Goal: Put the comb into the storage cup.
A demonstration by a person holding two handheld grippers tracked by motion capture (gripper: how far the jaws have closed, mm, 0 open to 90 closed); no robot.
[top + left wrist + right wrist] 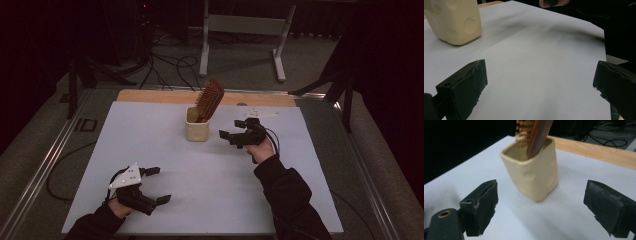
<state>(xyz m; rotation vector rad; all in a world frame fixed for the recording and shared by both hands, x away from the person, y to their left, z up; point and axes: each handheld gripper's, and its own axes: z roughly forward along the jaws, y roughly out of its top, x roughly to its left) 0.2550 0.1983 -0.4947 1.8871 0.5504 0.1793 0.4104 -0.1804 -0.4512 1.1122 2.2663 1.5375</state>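
A cream square cup (197,129) stands near the middle back of the white sheet (165,150), with a wooden hairbrush (209,100) leaning out of it, bristle head up. My right gripper (231,129) hovers just right of the cup, open and empty; in the right gripper view the cup (534,173) and brush (535,133) sit a short way beyond its jaws. My left gripper (157,185) rests open near the front left of the sheet, nothing between its jaws. The cup (455,21) shows at the far left of the left gripper view.
The sheet covers a wooden tabletop (150,96) whose bare strip shows at the back. Metal rails (45,165) run along the table's sides. Beyond it stand a grey frame (245,30) and loose cables (170,65) on the floor.
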